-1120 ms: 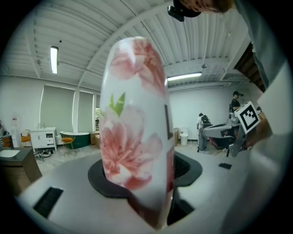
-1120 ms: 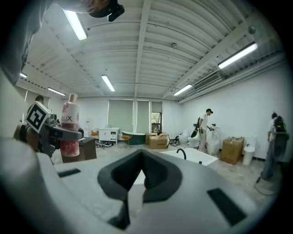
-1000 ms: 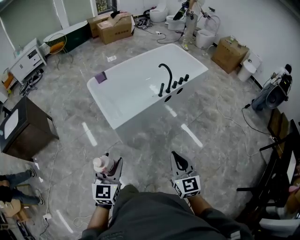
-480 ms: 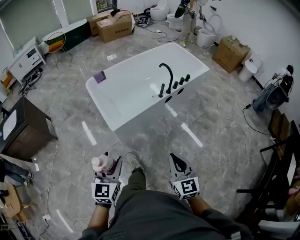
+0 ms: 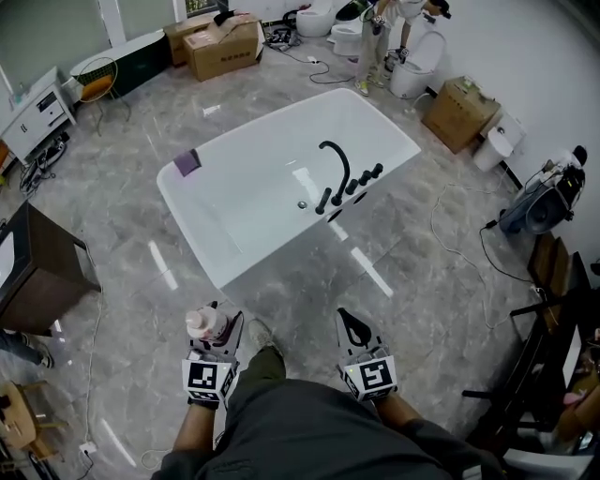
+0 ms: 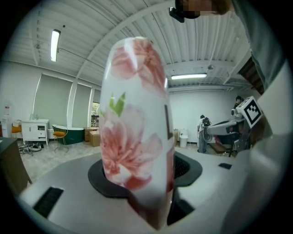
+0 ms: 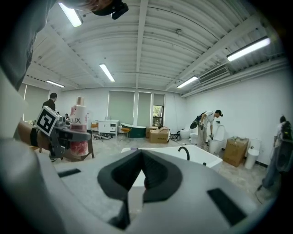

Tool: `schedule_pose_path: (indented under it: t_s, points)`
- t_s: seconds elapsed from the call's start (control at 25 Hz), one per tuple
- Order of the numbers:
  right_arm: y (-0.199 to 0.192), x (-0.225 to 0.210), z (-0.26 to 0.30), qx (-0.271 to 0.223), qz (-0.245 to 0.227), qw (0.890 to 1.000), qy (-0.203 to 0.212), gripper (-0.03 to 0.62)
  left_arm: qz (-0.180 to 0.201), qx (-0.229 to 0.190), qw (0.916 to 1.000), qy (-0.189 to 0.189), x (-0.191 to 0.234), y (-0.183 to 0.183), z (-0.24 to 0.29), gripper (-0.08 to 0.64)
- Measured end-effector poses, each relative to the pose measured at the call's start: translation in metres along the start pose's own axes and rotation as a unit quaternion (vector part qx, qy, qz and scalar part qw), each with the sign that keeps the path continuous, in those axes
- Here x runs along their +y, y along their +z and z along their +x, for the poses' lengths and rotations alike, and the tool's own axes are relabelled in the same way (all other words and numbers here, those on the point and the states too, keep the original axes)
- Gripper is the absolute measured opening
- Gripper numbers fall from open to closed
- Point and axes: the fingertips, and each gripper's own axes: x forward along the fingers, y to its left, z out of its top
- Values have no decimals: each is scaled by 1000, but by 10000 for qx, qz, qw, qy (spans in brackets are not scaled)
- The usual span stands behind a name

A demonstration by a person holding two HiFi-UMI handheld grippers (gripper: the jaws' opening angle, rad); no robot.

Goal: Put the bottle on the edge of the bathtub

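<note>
Tub has slid lower and leftward in the head view since the earlier frame, its near corner now closer to the wearer; a shoe shows under the hands.

Head view:
- Bathtub (image 5: 274, 136), white, stands on the grey marble floor (image 5: 422, 281), well ahead of both hands. Basin holds only a drain fitting (image 5: 302, 204). Black faucet (image 5: 335, 169) with a row of knobs rises from the right-hand rim. Small purple piece (image 5: 187, 162) lies on the far-left rim corner.
- Left hand-held gripper (image 5: 217, 322) is low in frame, pinching the bottle (image 5: 204, 324); bottle upright, cap up, well short of the tub.
- Right hand-held gripper (image 5: 353, 324) is level with it, tips drawn to a point.
- Cardboard box (image 5: 214, 42) is at top left, another (image 5: 457, 112) at right by the wall; contents not readable. Person (image 5: 384, 28) bends beside a toilet (image 5: 412, 66).

Left gripper view:
- Bottle fills the middle: white body, pink flower print, green leaf. Both dark pads bear on its lower part, so the jaws are clamped on it.

Right gripper view:
- Jaws pressed together, nothing between them.
- Bottle seen off to the left in the other gripper, "LUX" lettering on it. Tub and faucet lie straight ahead beyond the jaws, apart from the bottle.
</note>
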Motion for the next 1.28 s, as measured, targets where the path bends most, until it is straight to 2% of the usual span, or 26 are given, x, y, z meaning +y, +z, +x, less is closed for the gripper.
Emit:
schedule_pose_path:
  t_s: [0.2,0.4,0.56,0.76,1.08,1.28]
  points:
    - [27,-16,79,89,-124,9997,190,0,39,161,9998,-133,40,5,61,232]
    - [47,-31,143,165,-144,9993,291,0,37,107,9995,-293,74,17,111,231]
    - [53,-44,179,178,-149,9989,396,0,277,31,9987,-431,88,27,148,230]
    - [43,-75,202,318,-180,9974,629,0,192,-9,9987,-471,80,27,188,229]
    - [24,-114,244,397,-569,9857,1534,0,525,-89,9980,-344,63,29,238,231]
    - [10,-137,269,450,-682,9809,1764,0,555,-53,9980,-287,59,16,261,232]
